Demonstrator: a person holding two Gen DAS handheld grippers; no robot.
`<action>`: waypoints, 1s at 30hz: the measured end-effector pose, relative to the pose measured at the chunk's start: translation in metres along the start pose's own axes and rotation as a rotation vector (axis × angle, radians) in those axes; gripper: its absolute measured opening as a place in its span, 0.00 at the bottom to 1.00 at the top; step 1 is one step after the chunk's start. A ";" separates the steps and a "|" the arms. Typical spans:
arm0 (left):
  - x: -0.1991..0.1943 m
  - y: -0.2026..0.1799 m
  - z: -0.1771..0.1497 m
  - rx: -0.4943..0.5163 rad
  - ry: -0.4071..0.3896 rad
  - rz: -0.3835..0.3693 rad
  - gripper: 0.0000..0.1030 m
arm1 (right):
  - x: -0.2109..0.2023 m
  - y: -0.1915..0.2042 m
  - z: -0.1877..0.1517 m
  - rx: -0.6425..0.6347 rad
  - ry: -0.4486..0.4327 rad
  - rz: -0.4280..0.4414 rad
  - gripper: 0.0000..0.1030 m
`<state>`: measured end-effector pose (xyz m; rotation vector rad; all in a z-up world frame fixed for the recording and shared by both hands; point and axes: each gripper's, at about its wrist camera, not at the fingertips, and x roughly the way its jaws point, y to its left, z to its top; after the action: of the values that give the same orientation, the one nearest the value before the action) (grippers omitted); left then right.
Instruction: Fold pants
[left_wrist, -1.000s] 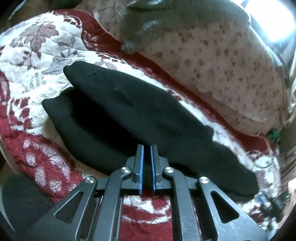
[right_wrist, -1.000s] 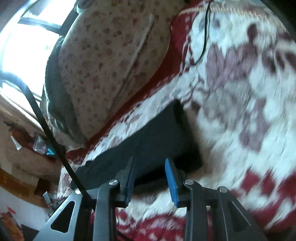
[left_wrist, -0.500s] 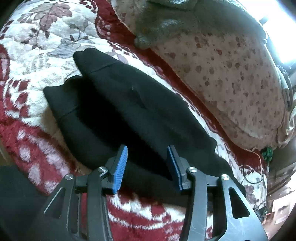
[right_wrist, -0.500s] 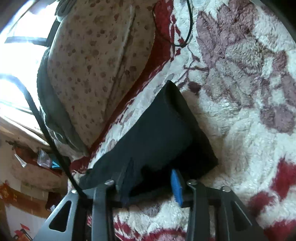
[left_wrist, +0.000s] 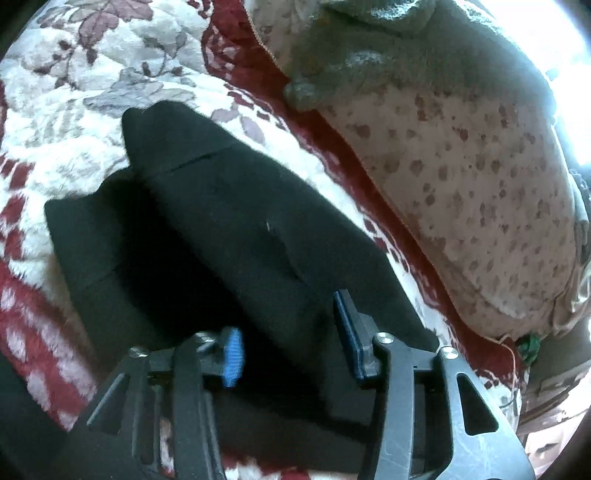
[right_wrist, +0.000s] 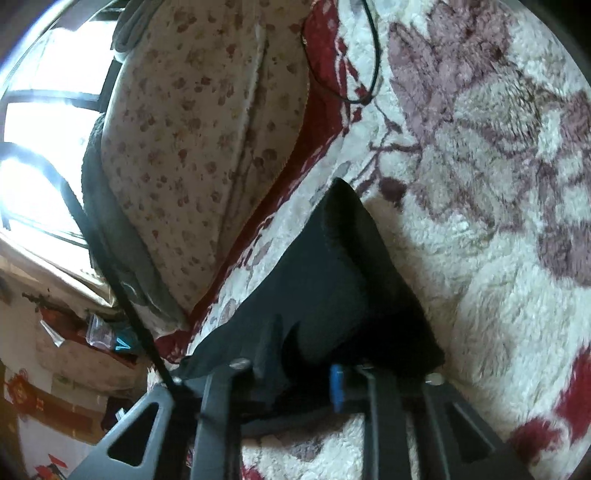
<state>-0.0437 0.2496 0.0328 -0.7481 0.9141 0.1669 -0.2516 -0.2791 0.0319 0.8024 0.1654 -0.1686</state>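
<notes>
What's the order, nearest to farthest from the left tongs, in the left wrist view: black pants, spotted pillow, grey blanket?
1. black pants: right between the open left tongs, running up and to the left.
2. spotted pillow: to the right, past the red edge of the bedspread.
3. grey blanket: at the top, draped over the pillow's far end.

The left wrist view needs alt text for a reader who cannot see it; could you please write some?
Black pants lie folded lengthwise on a red-and-white floral blanket, with the open left gripper low over their near edge, blue pads either side of the cloth. Behind them sits a spotted cushion with a grey cloth draped on top.
</notes>
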 end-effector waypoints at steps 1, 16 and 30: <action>0.000 -0.003 0.002 0.021 0.000 0.020 0.14 | -0.001 0.002 0.000 -0.013 -0.001 0.013 0.09; -0.065 0.006 -0.007 0.130 -0.025 -0.040 0.06 | -0.040 0.036 -0.003 -0.146 -0.002 0.075 0.05; -0.037 0.021 -0.018 0.105 0.017 0.039 0.06 | 0.000 0.009 -0.008 -0.075 0.053 -0.012 0.12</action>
<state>-0.0873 0.2598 0.0431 -0.6360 0.9466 0.1460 -0.2503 -0.2670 0.0329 0.7320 0.2253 -0.1515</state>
